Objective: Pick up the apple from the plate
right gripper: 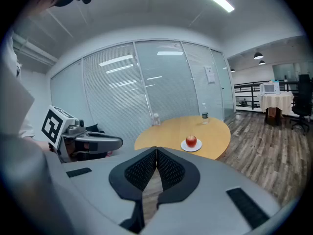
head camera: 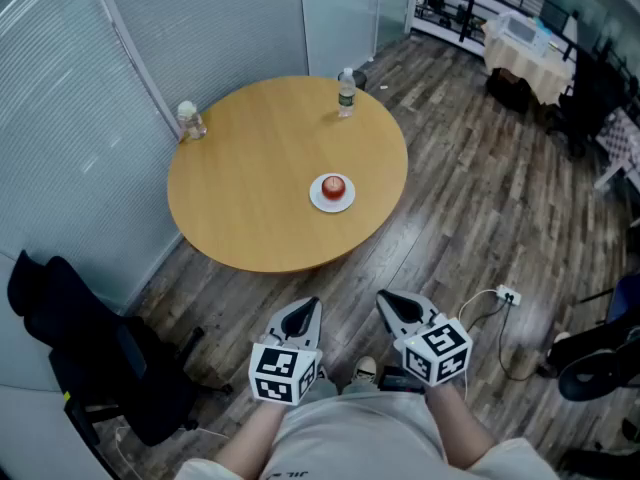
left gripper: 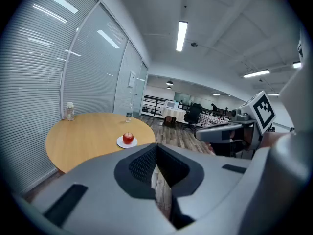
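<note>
Apple sits on plate; left tongs, right tongs closed, empty.

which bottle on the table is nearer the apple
The taller, dark-labelled bottle; the squat bottle stands by the blinds, farther from the apple.

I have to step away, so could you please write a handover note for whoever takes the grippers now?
Left gripper: shut, empty, short of the round wooden table.
Right gripper: shut, empty, beside it.
Round red apple sits on the small white plate on that table, toward its right side.
Done: nothing; apple untouched.
Left: approach, open a gripper, grasp and lift the apple.
</note>
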{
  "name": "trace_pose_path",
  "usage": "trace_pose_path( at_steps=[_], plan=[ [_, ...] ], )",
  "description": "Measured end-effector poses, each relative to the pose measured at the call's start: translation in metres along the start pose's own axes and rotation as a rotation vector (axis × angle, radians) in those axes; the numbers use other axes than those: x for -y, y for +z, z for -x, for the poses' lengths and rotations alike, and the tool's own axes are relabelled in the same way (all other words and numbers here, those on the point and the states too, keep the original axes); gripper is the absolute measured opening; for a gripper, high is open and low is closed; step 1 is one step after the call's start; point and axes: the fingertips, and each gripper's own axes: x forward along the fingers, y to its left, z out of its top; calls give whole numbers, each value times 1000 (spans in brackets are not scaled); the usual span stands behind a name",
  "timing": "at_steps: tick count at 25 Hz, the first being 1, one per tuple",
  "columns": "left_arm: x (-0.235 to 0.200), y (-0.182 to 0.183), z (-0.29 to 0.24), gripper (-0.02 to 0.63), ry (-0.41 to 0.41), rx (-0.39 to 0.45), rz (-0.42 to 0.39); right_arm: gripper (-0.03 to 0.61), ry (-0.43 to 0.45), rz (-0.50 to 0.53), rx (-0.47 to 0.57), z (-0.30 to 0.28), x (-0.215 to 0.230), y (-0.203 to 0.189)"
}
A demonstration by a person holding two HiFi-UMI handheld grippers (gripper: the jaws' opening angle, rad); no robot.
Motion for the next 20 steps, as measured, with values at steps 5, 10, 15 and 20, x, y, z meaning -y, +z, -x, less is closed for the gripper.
trace_pose_path(
  at_steps=[5, 10, 15, 20],
  plan=[
    [-3, 3, 1, 2, -5, 2, -4, 30, -10, 2, 3, -2, 0, 1],
    [-4, 2, 3, 2, -13, 1, -2, 29, -22, 5, 2, -2, -2, 1],
    [-11, 3, 6, 2, -28, 1, -1, 31, -61, -27, 28, -2, 0, 5],
    [-18, 1, 12, 2, -51, -2, -5, 31, -122, -34, 51, -2, 0, 9]
  ],
)
